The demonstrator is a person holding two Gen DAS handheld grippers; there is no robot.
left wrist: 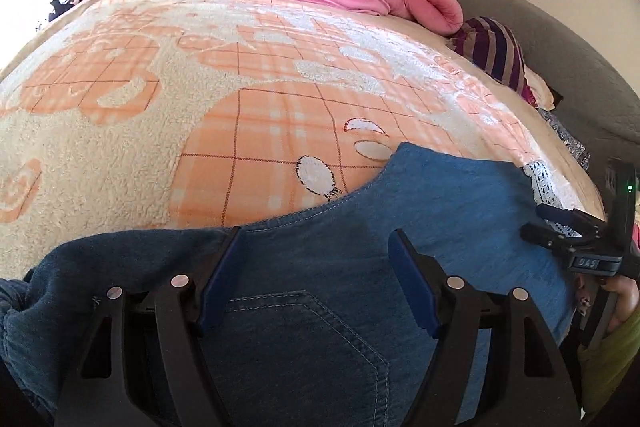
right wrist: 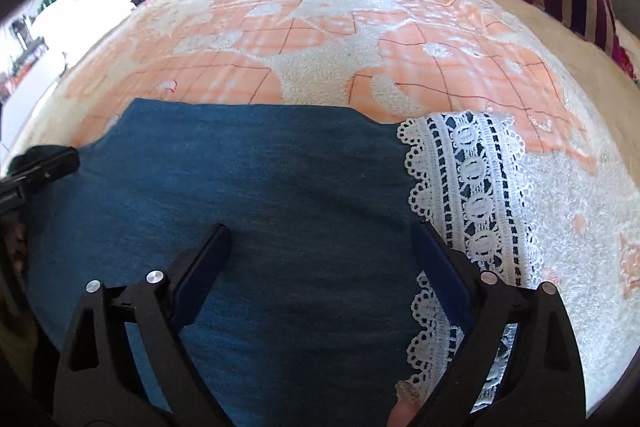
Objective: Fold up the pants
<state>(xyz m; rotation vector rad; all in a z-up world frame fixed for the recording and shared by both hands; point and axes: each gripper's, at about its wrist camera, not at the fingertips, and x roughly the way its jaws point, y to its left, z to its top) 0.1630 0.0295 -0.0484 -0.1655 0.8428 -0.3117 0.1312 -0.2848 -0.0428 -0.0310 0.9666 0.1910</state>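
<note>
The blue denim pants [left wrist: 340,267] lie flat on the bed's peach-patterned blanket [left wrist: 120,131], filling the lower half of both frames, with the lace-trimmed cuffs [right wrist: 476,195] at centre right of the right wrist view. The left hand-held gripper [left wrist: 316,247] hovers with jaws wide over the back-pocket area, gripping nothing; the right hand-held gripper [right wrist: 324,247] likewise stands wide above the leg panel beside the lace. This suggests the cloth is released and lies settled for the next fold.
</note>
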